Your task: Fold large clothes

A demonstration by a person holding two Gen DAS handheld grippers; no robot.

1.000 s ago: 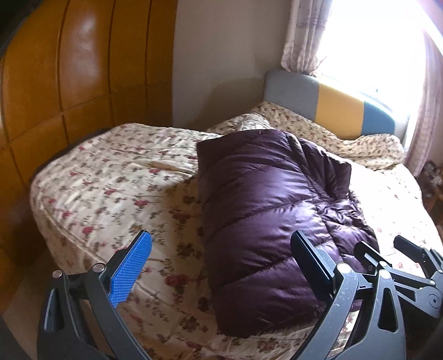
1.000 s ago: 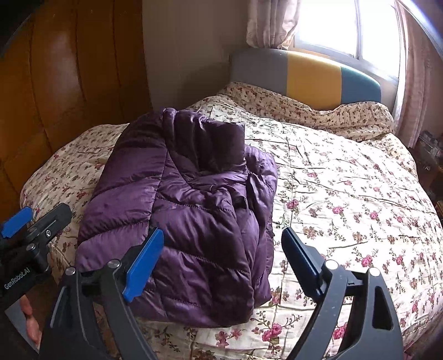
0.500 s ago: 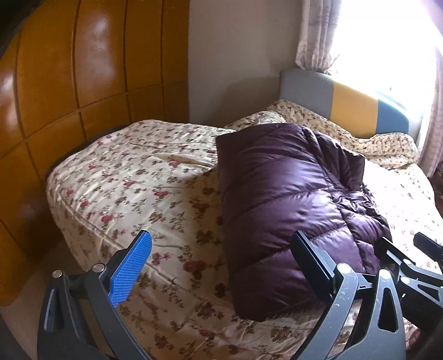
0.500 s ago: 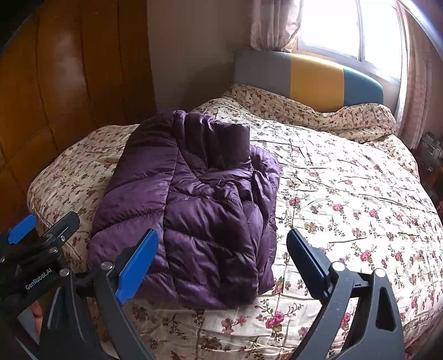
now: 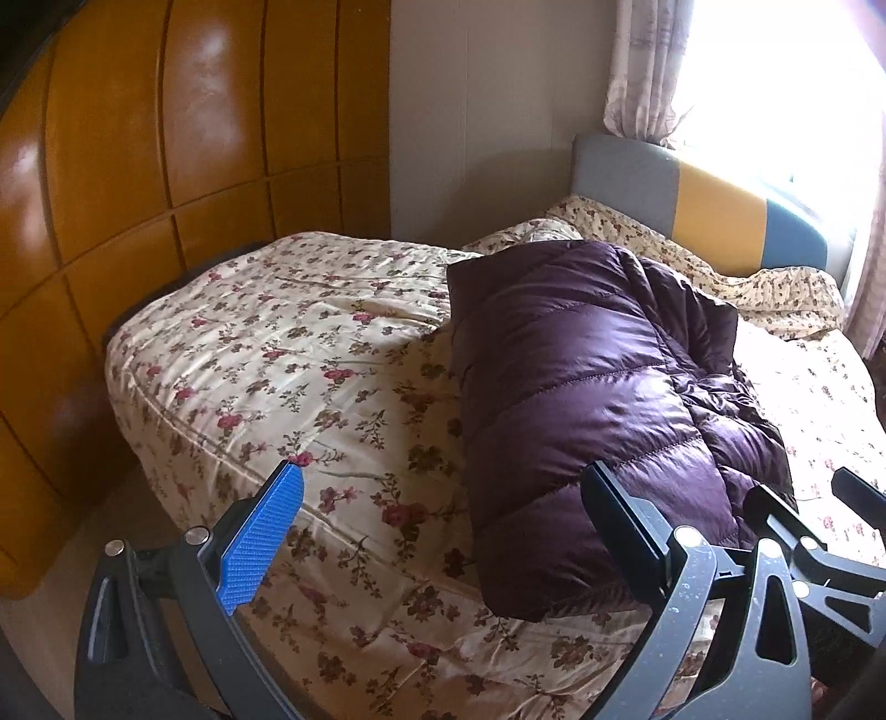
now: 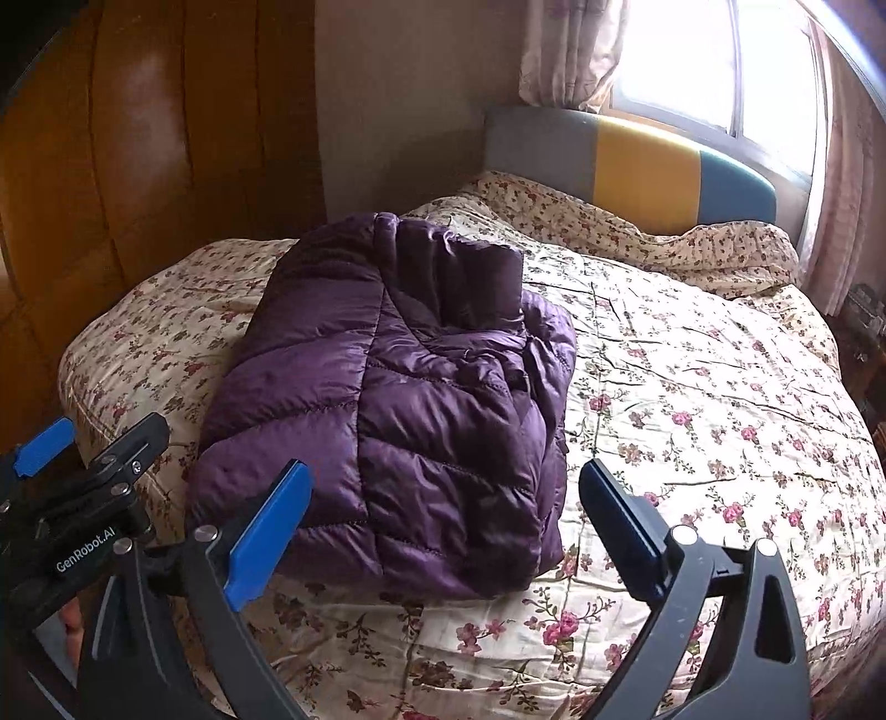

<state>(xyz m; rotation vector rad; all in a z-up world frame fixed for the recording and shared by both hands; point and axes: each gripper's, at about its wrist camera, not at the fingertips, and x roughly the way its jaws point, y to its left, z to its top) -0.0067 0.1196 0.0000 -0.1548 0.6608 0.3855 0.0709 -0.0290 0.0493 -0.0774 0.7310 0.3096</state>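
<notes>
Up front, right gripper [image 6: 440, 520]: jaws spread wide and opening, nothing between the blue pads, hovering above the bed's near edge.
Left gripper [image 5: 440, 523]: jaws wide apart too, empty, poised over the floral cover just left of the jacket.
Writing: "GenRobot.AI" in white on the left gripper's black body, read from the right wrist view; no other text legible.
Jacket [image 6: 398, 399]: purple quilted puffer, folded into a thick bundle, lying on the bed near its front-left corner, touched by neither tool.
Bed [image 6: 720, 421]: cream floral quilt, rumpled toward the far end.
Headboard [image 6: 631, 166]: grey, yellow and blue panels.
Farthest back: curtain [image 6: 565, 50] beside a bright window [image 6: 686, 66]; glossy wooden wardrobe [image 5: 166, 166] on the left.
</notes>
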